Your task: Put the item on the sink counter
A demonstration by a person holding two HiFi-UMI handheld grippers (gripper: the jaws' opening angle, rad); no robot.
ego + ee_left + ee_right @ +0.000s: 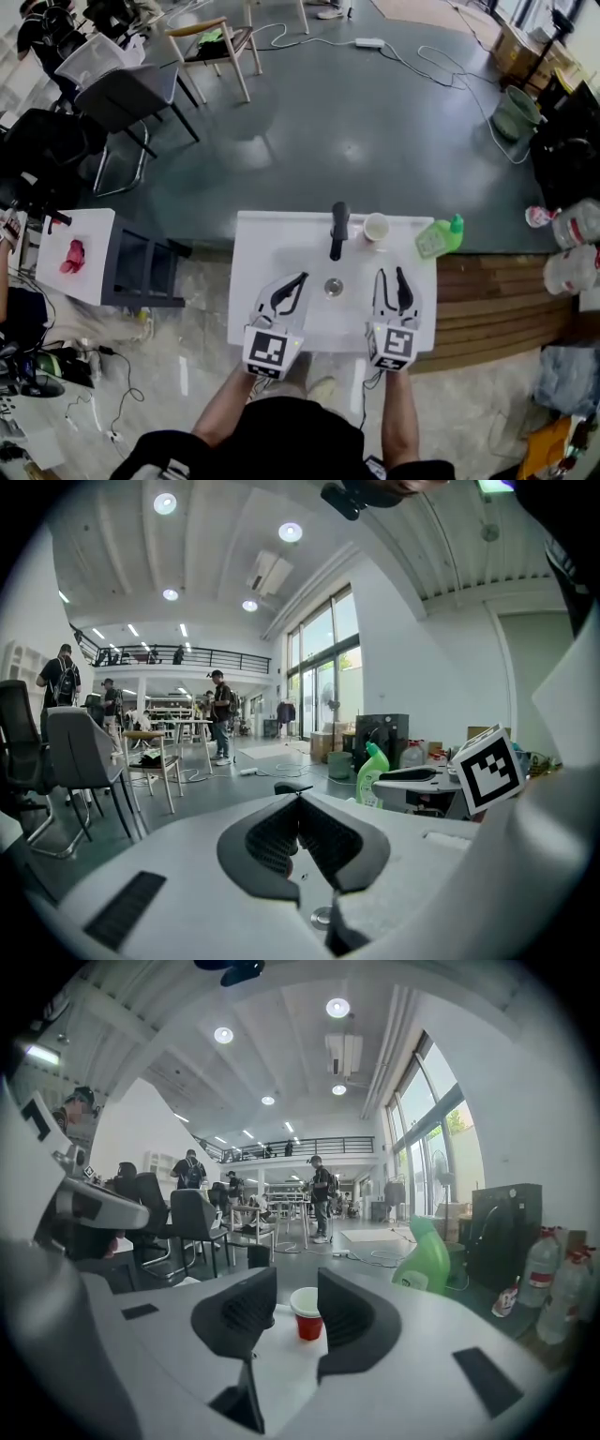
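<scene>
I'm holding both tools low over the white sink bench (255,246). My left hand-held gripper (300,279) has its jaws together with nothing in them. My right hand-held gripper (392,275) has its jaws apart and bare; through the gap I see the red cup (307,1315) standing upright on the bench beyond them, clear of both pads. The cup sits just beside the black faucet (338,230), with a green bottle (439,238) at the bench's right corner.
</scene>
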